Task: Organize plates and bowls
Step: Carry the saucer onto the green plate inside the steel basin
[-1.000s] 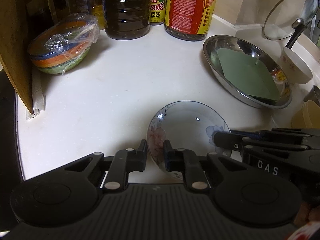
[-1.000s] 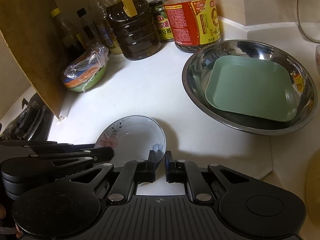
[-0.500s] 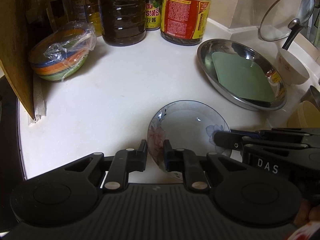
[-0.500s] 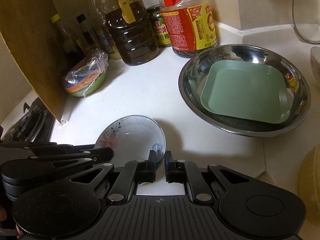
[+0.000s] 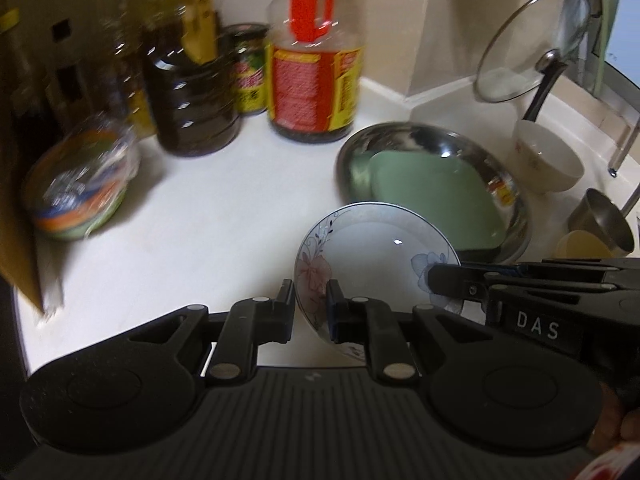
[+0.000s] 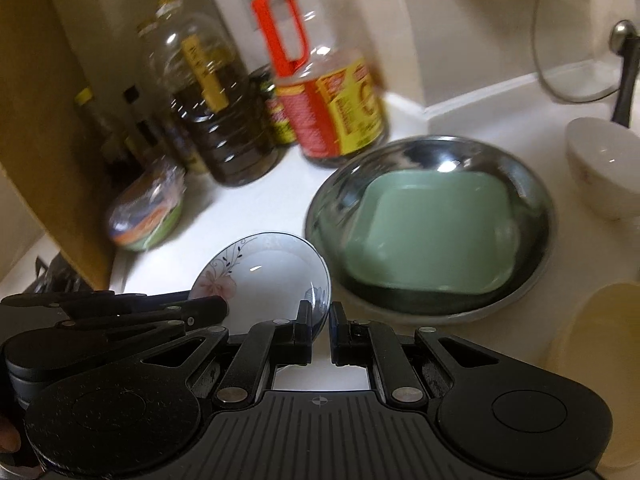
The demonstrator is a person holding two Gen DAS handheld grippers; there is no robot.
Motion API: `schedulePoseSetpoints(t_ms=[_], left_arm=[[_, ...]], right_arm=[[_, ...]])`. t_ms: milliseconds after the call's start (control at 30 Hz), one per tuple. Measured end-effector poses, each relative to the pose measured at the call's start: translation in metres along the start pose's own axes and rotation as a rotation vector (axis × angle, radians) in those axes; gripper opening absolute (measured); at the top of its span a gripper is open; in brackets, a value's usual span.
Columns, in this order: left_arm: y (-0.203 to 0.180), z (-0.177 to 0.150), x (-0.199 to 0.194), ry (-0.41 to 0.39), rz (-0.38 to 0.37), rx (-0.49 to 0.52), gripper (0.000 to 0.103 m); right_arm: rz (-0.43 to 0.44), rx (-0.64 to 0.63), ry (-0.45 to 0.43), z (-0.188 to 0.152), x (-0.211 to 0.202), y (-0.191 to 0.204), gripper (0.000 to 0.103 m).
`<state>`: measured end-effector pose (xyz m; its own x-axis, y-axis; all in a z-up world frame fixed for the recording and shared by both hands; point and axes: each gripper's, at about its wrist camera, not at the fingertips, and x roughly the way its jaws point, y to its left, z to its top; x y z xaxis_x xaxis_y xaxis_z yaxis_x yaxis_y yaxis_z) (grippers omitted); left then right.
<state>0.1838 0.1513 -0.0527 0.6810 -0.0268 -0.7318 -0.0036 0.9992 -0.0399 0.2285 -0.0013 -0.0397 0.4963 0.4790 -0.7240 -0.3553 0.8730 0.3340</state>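
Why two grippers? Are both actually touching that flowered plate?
Touching. Left wrist view: left gripper fingers straddle the flowered plate rim. Right wrist view: right gripper clamps its opposite edge.

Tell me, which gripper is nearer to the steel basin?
Right. The right gripper grips the floral bowl on the side next to the steel basin; the left gripper grips its far side.

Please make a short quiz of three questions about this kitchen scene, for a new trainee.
1. True or false: both grippers clamp the rim of the floral bowl.
2. What lies inside the steel basin? A) green square plate B) glass lid C) white bowl
3. Fill in: the wrapped stack of colourful bowls sits beside the dark ____ bottle.

Key: 1 true, left gripper and right gripper; 2 A, green square plate; 3 oil.
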Motion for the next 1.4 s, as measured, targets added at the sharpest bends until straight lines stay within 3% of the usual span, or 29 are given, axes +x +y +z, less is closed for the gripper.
schedulePoseSetpoints(t_ms=[367,700,1400], left_arm=[[-0.038,0.031,0.021,-0.037,-0.067,0.096,0.014],[-0.064,0.055,0.06,-0.018,-0.108,0.145,0.014],[-0.072,0.071,0.112,0.061,-0.117,0.146,0.014]], right_arm=[[-0.088,0.081,-0.059,0.017,-0.009,-0.036,0.009],[-0.157,0.137,-0.068,0.035,0.004,-0.073,0.009],[-0.207,0.167,-0.029,0.048,0.043,-0.098,0.009]])
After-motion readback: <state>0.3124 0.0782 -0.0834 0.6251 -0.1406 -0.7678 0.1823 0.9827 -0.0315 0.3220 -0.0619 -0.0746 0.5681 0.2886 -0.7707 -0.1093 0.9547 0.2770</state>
